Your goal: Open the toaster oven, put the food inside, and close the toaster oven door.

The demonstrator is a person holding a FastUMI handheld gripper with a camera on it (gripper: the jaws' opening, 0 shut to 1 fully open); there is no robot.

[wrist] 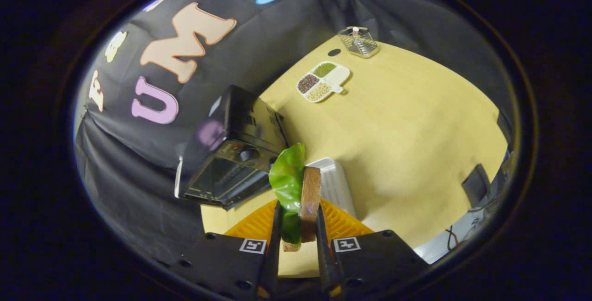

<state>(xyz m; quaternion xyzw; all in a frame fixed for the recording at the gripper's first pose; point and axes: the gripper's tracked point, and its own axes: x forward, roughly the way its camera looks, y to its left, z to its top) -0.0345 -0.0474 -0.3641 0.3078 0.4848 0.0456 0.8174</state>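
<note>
I have the sandwich (303,201) clamped upright between both fingers of my gripper (298,227).

It is one slice of brown bread with one glossy green leaf pressed flat against its side, held above a ribbed orange plate (342,222). Just beyond, at one o'clock, sits a white ridged plastic tray (335,183). At eleven o'clock stands the one black boxy toaster oven (231,153), glass door swung open, two knobs on its panel. Farther at twelve, on the tan table (416,130), a white dish (323,81) with four compartments holds three kinds of grain: dark, pale and green; the fourth looks bare. Farthest, at one o'clock, is a clear square container (358,42) with something small inside that I cannot identify.
</note>
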